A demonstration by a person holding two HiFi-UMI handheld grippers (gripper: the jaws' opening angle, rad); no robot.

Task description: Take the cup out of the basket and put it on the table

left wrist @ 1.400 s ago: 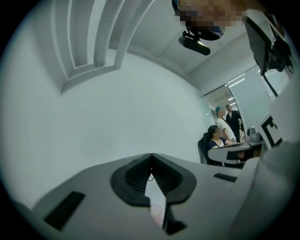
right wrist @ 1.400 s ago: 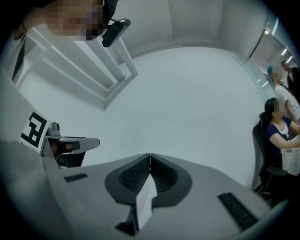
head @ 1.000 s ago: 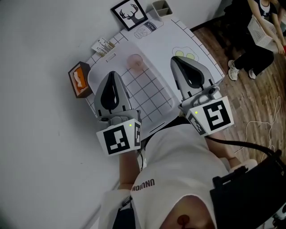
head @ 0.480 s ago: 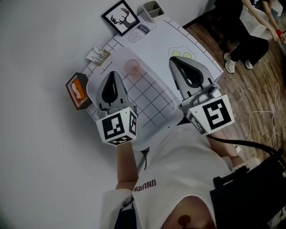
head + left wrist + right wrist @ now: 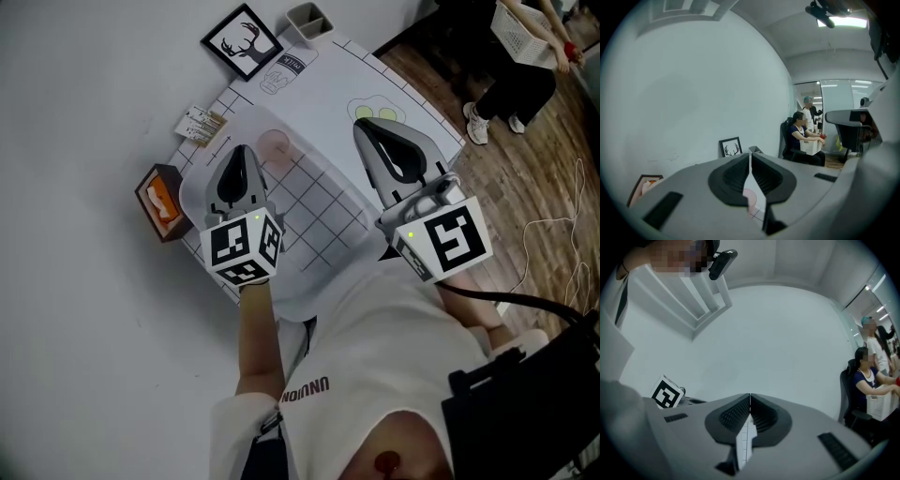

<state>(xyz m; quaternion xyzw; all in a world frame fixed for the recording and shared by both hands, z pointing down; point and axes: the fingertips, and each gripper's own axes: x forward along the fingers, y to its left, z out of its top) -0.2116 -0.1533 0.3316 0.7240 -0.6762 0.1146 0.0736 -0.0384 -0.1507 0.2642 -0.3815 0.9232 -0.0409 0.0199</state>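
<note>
Jaws of the left gripper [image 5: 750, 153] are pressed together on nothing, and the right gripper [image 5: 750, 395] is likewise closed and empty. Just beyond the left tip, the pale pink cup [image 5: 275, 142] sits inside the translucent basket [image 5: 314, 206] on the worktop [image 5: 394, 89], seemingly upright, long axis vertical, mouth up. Reaching in without parting the jaws could topple it against the basket wall

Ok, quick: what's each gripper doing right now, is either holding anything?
Left gripper: closed, holding nothing.
Right gripper: closed, holding nothing.
</note>
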